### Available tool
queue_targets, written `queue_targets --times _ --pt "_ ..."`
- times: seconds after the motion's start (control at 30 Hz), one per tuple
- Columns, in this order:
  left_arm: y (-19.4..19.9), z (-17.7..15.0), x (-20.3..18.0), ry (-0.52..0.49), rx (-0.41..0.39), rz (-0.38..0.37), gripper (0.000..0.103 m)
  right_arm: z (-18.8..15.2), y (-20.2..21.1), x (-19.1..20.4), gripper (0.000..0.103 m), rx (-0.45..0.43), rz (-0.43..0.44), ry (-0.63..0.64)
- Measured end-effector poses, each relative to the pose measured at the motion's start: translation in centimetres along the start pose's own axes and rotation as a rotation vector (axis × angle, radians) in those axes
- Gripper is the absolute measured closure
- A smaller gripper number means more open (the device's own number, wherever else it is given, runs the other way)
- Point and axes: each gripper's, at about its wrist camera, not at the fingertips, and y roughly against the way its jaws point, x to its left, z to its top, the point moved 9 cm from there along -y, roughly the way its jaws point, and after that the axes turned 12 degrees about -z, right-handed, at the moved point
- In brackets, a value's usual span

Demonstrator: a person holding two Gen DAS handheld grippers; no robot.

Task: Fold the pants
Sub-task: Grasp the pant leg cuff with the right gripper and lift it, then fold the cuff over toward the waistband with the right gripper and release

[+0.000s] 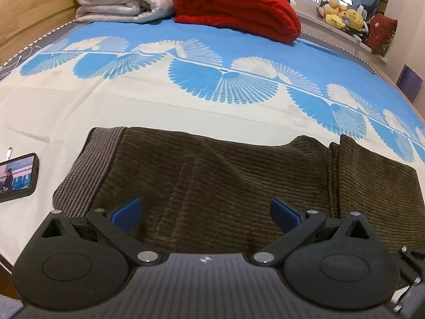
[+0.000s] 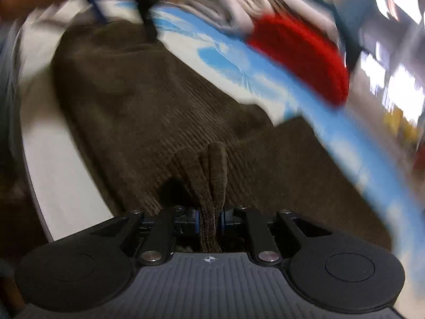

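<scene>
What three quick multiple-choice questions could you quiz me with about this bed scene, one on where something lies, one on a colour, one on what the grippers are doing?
1. Where does the phone lie relative to the pants?
A. on top of them
B. left of them, on the bed sheet
C. on the red blanket

2. What colour are the pants?
A. dark brown
B. blue
C. white

3. Which gripper is clamped on fabric?
A. left
B. right
C. neither

Answers:
1 B: the phone lies on the bed sheet, apart from the pants.
2 A: the corduroy is dark brown.
3 B: the right gripper pinches a bunched fold, while the left gripper is open above the pants.
</scene>
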Motion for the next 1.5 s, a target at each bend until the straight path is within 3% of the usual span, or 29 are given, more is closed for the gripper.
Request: queue_targets --times 0.1,0.3,0.43,0.53,0.57,0.63,0.77,1.0,1.1,1.13,1.2,1.33,1.43,1.5 --pt "0.3 0.0 0.3 -0.004 -0.005 0.008 0.000 0.4 -0.3 -2.0 0.088 0.025 0.057 -0.120" --pt "0.4 -0.1 0.8 0.006 -0.005 0.017 0.000 1.6 2.2 -4.0 0.089 -0.093 0.025 -0.134" --pt "0.3 -0.2 0.7 -0.002 -0.002 0.021 0.000 -1.0 2.8 -1.7 0.088 -0.025 0.109 -0.050" --pt "0.2 -0.1 0.6 -0.003 -0.006 0.020 0.000 -1.2 2.8 -0.1 0.088 -0.045 0.100 0.036" --pt "0.2 -0.1 0.5 -0.004 -0.005 0.021 0.000 -1.1 2.9 -0.4 0.087 -0.040 0.106 0.014" --pt "0.1 -0.2 0.5 -0.004 -0.002 0.024 0.000 -1.3 3.1 -0.8 0.076 -0.021 0.131 -0.042" --pt "0.0 -0.2 0.6 -0.004 -0.001 0.029 0.000 -0.9 3.8 -1.4 0.068 0.034 0.187 -0.156" --pt "0.2 -0.4 0.2 -0.013 -0.004 0.017 0.000 0.1 4.6 -3.6 0.045 0.108 0.454 -0.565" --pt "0.4 -0.5 -1.3 -0.032 -0.005 -0.014 0.000 -0.4 3.7 -4.1 0.048 0.180 0.500 -0.716" --pt "0.5 -0.5 -2.0 -0.039 -0.003 -0.033 0.000 -0.8 3.4 -4.5 0.056 0.201 0.476 -0.764" --pt "0.9 -0.5 -4.1 -0.047 -0.013 -0.071 0.000 -1.2 3.9 -6.6 0.057 0.182 0.357 -0.826" --pt "0.4 -0.8 -10.4 -0.113 -0.013 -0.149 0.000 -2.7 6.3 -11.9 0.060 0.087 -0.026 -0.808" --pt "-1.7 -2.4 -16.0 -0.188 0.022 -0.187 0.000 -5.3 6.3 -11.9 0.062 0.185 -0.133 -0.726" --pt "-4.2 -5.0 -18.6 -0.260 0.078 -0.159 0.000 -7.7 5.2 -9.9 0.061 0.347 -0.099 -0.665"
